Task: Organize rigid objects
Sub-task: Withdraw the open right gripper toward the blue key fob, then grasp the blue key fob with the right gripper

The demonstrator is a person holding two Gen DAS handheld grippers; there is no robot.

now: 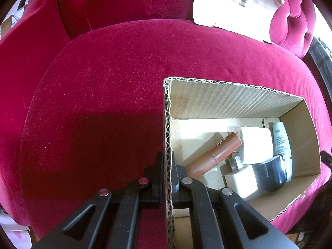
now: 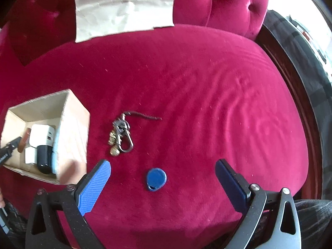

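1. The step in hand, as I judge it, is to pick the blue tag (image 2: 156, 179) from the red cushion (image 2: 186, 83) and put it in the box (image 2: 72, 128).
2. The tag lies flat in the lower middle of the right wrist view, between the two fingers of the right gripper (image 2: 162, 183) but touching neither of them. The jaws are spread wide and hold nothing.
3. To do it well, the fingers should come down on both sides of the tag and press a little into the soft velvet, because the tag is thin and can slip out from under the pads.
4. The keys (image 2: 121, 133) lie near, above the tag in the frame. The left blue pad (image 2: 94, 186) should stay clear of them.
5. The right gripper points steeply down at the cushion, with the tag nearly centred between the fingers.
6. The left gripper (image 1: 168, 172) also points steeply down, at the lower middle of its view. Its jaws are pressed together on the box wall, one finger outside and one inside, which steadies the box.
7. Inside the box I see a brown tube (image 1: 215, 151), white chargers (image 1: 240, 181), a dark object (image 1: 271, 174) and a pale bottle (image 1: 281, 139).
8. The box is at the left edge of the right view, so the carry is short.
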